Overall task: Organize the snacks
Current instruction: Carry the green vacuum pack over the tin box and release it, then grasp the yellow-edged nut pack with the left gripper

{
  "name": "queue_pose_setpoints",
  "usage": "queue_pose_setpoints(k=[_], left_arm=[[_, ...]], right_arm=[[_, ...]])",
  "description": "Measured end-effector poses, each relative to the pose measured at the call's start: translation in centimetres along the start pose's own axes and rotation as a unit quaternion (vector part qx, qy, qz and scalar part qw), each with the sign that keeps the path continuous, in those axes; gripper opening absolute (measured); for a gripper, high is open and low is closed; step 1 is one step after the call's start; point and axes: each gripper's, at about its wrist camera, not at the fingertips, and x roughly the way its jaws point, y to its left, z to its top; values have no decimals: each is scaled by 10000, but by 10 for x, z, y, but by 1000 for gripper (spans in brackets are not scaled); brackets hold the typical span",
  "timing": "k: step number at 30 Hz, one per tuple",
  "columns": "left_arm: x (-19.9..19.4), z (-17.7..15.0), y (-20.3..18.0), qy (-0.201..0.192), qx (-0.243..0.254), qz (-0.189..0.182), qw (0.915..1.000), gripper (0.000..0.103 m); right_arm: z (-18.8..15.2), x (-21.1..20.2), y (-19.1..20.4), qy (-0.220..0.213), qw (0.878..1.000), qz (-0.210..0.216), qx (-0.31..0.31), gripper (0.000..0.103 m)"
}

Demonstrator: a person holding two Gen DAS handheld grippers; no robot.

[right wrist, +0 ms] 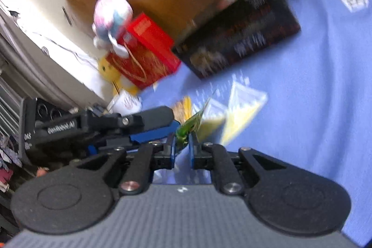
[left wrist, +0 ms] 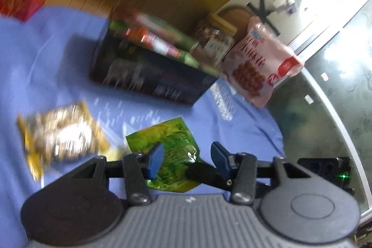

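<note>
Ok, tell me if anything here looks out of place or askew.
The green snack packet hangs tilted and crumpled, pinched by one edge in the right gripper. The pink snack bag leans off the blue cloth's edge. The left gripper is open.

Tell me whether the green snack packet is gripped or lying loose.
Gripped: the right tool is shut on the green snack packet's edge; the left tool is open.

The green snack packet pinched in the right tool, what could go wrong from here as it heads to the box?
1. The right tool seems to grip the green packet only by its edge, so it may slip out.
2. The open left tool sits right beside the packet and could snag it.
3. The dark box already looks full, so the packet may not settle inside.
</note>
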Motion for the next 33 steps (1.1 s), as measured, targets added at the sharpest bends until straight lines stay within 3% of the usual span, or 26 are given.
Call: queue_pose_setpoints(k=[7, 11, 15, 18, 20, 21, 27, 30, 33], left_arm=[[0, 75, -10, -508, 343, 82, 9981, 45], [14, 112, -1, -668, 353, 198, 9969, 45], [34, 128, 16, -675, 343, 466, 9960, 45], [44, 126, 26, -598, 333, 734, 9950, 47], [33, 121, 32, -680, 293, 603, 9954, 48], [23, 117, 33, -759, 289, 535, 9953, 48], [-39, 81, 53, -1037, 57, 539, 9931, 48], [-54, 55, 72, -929, -262, 780, 9923, 48], [-62, 27, 91, -781, -612, 977, 9903, 48]], right_arm=[[58, 11, 28, -530, 9966, -64, -629, 14], [94, 38, 42, -800, 9897, -362, -1134, 13], [117, 76, 42, -842, 9832, -760, -1431, 14], [119, 104, 40, -690, 9748, -1109, -1806, 17], [120, 116, 39, -598, 9696, -1276, -1999, 20], [120, 117, 38, -588, 9686, -1341, -2007, 27], [96, 70, 36, -1028, 9755, -1049, -1639, 27], [67, 60, 32, -746, 9819, -824, -1535, 30], [45, 72, 24, -196, 9888, -652, -1327, 33]])
